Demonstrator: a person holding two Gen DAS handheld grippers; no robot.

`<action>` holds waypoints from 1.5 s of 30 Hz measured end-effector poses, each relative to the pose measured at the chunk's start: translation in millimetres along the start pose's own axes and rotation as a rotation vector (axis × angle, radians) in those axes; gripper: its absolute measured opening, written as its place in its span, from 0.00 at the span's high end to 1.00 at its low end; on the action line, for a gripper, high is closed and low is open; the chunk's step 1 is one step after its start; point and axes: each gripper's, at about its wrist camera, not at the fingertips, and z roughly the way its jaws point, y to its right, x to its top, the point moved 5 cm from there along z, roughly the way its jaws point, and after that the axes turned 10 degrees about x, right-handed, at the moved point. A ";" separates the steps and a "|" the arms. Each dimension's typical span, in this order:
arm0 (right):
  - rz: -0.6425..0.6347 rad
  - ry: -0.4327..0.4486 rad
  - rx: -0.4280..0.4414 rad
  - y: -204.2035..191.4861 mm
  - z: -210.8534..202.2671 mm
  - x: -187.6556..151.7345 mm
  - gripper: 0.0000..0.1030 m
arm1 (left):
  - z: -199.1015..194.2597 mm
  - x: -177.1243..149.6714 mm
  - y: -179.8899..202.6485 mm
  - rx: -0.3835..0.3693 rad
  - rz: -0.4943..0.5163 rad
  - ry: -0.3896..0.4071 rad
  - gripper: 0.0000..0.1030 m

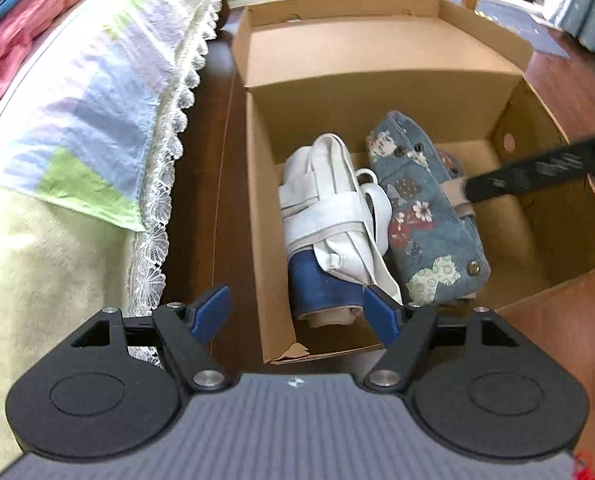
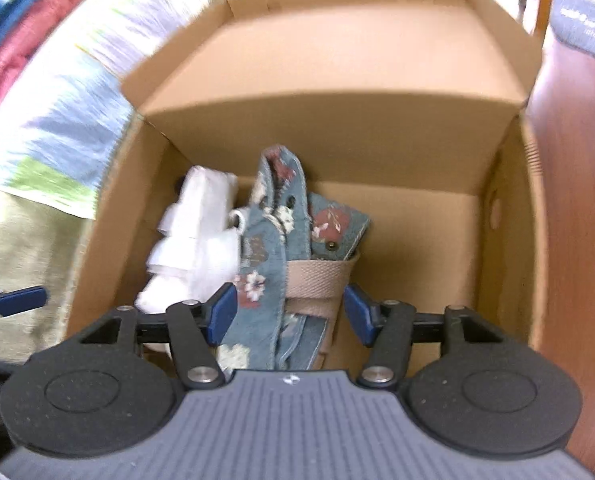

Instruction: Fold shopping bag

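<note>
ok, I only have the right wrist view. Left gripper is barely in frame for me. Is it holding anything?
Observer: No. The left gripper is open with nothing between its fingers. It hangs over the near left corner of the cardboard box.
Operator: White bundle is a blur here. All white?
Observer: Not quite. The white bag is wrapped in its own straps, and a blue piece shows at its near end.
Operator: Box edge on our side, intact?
Observer: There is a small tear in the top edge of the near wall, close to the left corner.
</note>
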 end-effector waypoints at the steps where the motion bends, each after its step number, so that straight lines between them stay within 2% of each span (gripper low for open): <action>1: -0.008 0.024 -0.004 -4.6 -9.3 -2.4 0.32 | -2.2 -0.3 -1.7 0.001 -0.007 0.003 0.26; 5: -0.043 0.098 -0.026 -21.2 -57.4 -25.0 0.19 | -17.1 -5.5 -4.9 0.004 -0.011 0.039 0.23; 10: -0.054 0.120 -0.043 -40.2 -103.8 -59.8 0.09 | -41.0 -18.9 -8.5 -0.027 -0.068 0.078 0.19; 12: -0.076 0.131 -0.058 -48.2 -115.4 -72.6 0.07 | -52.3 -25.9 -9.3 -0.041 -0.106 0.092 0.14; 15: -0.130 0.145 -0.090 -60.8 -133.3 -88.0 0.01 | -72.7 -34.1 -7.4 -0.034 -0.134 0.144 0.13; 21: -0.235 0.217 -0.181 -87.4 -158.7 -99.5 0.01 | -120.1 -42.6 -4.9 0.035 -0.176 0.276 0.07; 23: -0.270 0.248 -0.214 -96.3 -168.8 -101.7 0.01 | -139.6 -44.6 -5.0 0.044 -0.195 0.320 0.01; 25: -0.303 0.282 -0.246 -104.4 -178.5 -103.7 0.01 | -158.0 -46.8 -4.6 0.041 -0.212 0.342 0.01; 27: -0.336 0.321 -0.266 -113.4 -186.9 -105.4 0.01 | -174.8 -49.3 -5.3 0.034 -0.228 0.355 0.01; 30: -0.368 0.393 -0.300 -124.3 -203.6 -107.2 0.01 | -194.2 -50.7 -5.9 0.045 -0.252 0.333 0.01; 33: -0.362 0.466 -0.349 -130.4 -221.4 -108.7 0.01 | -212.4 -50.9 -6.2 0.062 -0.268 0.332 0.01; 36: -0.320 0.475 -0.307 -131.0 -233.1 -108.3 0.01 | -226.6 -50.2 -8.7 0.115 -0.292 0.333 0.01; 40: -0.248 0.426 -0.204 -127.5 -234.7 -106.7 0.01 | -240.8 -52.4 -13.3 0.146 -0.319 0.335 0.01; 45: -0.206 0.361 -0.151 -121.4 -227.7 -107.8 0.01 | -238.8 -55.2 -11.6 0.237 -0.238 0.261 0.01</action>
